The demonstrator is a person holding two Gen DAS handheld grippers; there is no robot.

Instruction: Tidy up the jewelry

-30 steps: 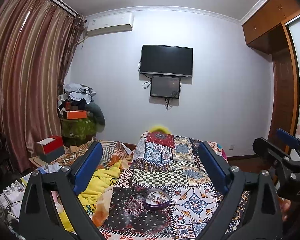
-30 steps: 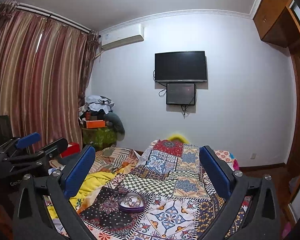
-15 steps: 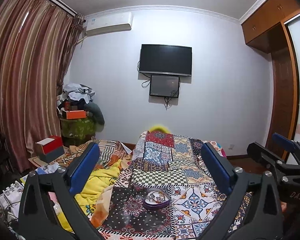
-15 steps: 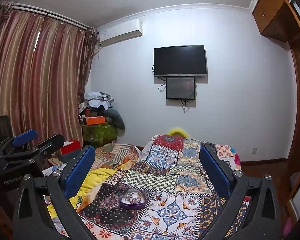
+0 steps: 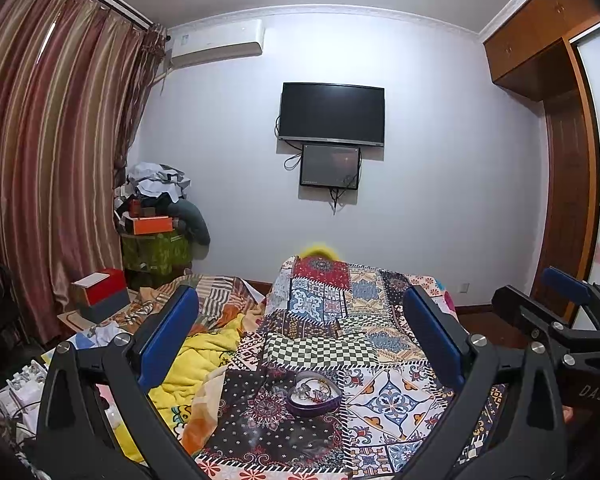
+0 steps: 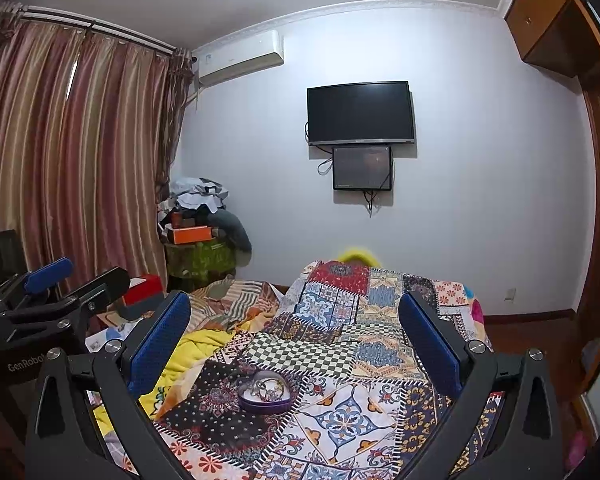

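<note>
Bedroom, dim, artificial light. White far wall with a dark wall-mounted TV (image 5: 332, 114) and a smaller dark screen (image 5: 330, 166) fixed just below it, cables hanging under. Air conditioner (image 5: 216, 42) high on the wall near the left corner. Striped brown-red curtains (image 5: 48, 152) cover the left side. Wooden wardrobe (image 5: 556, 80) along the right wall.

Corner by the curtains: a heap of clothes and bags (image 5: 158, 190) on a green-covered stand, an orange box (image 5: 150, 224) in the stack. Nearer, a red and grey box (image 5: 100, 294) on a low surface.

Bed fills the foreground, covered by a patchwork quilt (image 5: 384, 396) of mixed prints; a yellow blanket (image 5: 200, 356) is bunched along its left edge.

Task item: a purple heart-shaped tin (image 5: 314, 394) sits open on the quilt's dark floral patch, near the foot of the bed, with a tangle of jewelry (image 5: 312, 388) inside. Single pieces too small to tell apart.

Left gripper (image 5: 300, 340): jaws spread wide, blue pads well apart, nothing between them; held above the bed, the tin in line between the fingers but well clear.

Right gripper (image 6: 296, 340): likewise wide open, empty, above the bed, apart from the tin (image 6: 265, 394). The two grippers are side by side.
</note>
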